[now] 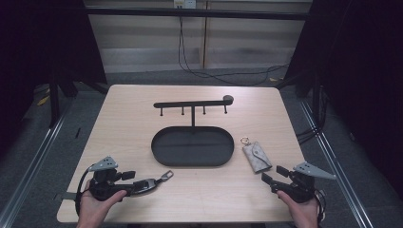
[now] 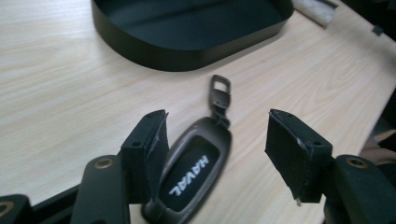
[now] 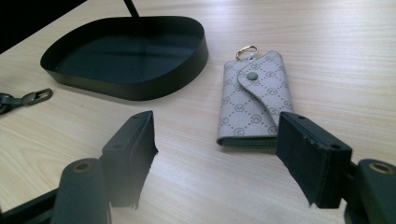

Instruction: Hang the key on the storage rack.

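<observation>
Near the front left corner of the desk (image 1: 142, 104), the person's left hand (image 1: 95, 202) grips the left tongs (image 2: 219, 156) low over the wood, pointing toward the middle. Its jaws stand apart with the car key fob (image 2: 194, 175) lying flat on the desk between them. One pad is just beside the fob's edge and may touch it; the other pad is well clear. The fob's metal clasp (image 2: 219, 91) points toward the black oval tray (image 2: 154, 51).

At the front right corner the right hand (image 1: 304, 209) holds the right tongs (image 3: 215, 158) level above the desk, aimed toward the patterned key pouch (image 3: 254, 105). These jaws are also apart, with bare wood between them; the pouch lies just ahead of them, near the farther jaw, and is not gripped. Its gold ring (image 3: 246, 51) points away from the person.

Between the two hands sits the tray, with a black hook rack (image 1: 192, 104) rising from its far side. The pouch rests just beside the tray's right end, and nothing lies between either tongs and its object.
</observation>
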A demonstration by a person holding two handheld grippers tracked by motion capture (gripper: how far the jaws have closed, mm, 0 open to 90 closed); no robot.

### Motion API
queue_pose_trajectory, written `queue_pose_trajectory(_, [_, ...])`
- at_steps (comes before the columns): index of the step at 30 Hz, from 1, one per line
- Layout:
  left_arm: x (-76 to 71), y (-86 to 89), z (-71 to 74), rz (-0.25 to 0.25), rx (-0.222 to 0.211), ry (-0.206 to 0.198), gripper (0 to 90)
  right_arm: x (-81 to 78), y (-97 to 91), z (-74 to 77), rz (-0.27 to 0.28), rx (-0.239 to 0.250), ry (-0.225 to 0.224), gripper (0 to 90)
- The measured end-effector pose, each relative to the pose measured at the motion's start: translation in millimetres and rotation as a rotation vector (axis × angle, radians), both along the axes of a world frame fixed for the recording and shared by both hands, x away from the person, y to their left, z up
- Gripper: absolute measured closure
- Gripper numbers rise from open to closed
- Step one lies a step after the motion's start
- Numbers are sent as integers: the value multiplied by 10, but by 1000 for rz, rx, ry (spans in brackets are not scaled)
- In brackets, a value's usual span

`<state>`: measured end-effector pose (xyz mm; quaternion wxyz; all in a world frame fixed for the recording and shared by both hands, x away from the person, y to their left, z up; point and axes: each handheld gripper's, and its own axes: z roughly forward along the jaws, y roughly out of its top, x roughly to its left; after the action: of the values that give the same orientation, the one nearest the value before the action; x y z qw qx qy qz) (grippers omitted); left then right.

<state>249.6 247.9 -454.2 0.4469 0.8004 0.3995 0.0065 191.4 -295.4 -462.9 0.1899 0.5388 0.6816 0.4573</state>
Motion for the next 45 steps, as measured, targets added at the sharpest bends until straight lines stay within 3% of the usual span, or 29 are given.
queue_pose_trajectory(2, [-17,-14,33,-2,-13,-6,427,4,13,-1,8,-4,5,285])
queue_pose_trajectory(3, [-19,-32,62,5,12,-27,429,2,18,-2,12,-9,13,279])
queue_pose_trajectory(6, [-8,-34,70,-5,4,-22,436,-4,15,2,9,-2,9,278])
queue_pose_trajectory(9, [9,-90,94,-20,59,-40,436,12,15,-5,19,5,16,272])
queue_pose_trajectory(22, [118,-247,190,-58,115,-40,478,23,24,-15,15,-4,28,257])
queue_pose_trajectory(24, [149,-316,234,-75,159,-34,532,28,21,-17,11,-2,31,256])
queue_pose_trajectory(28, [201,-364,296,-90,154,-23,498,27,29,-16,14,-9,30,257])
queue_pose_trajectory(32, [231,-430,331,-129,177,-33,465,29,32,-19,18,-13,34,254])
queue_pose_trajectory(36, [268,-523,330,-186,282,-41,482,35,31,-23,18,-9,37,255])
queue_pose_trajectory(40, [309,-643,298,-220,317,-37,502,33,39,-18,28,-7,30,256])
queue_pose_trajectory(43, [339,-725,282,-245,369,-30,521,33,43,-18,31,-9,33,256])
queue_pose_trajectory(45, [366,-770,287,-256,371,-23,531,37,39,-21,32,-9,32,256])
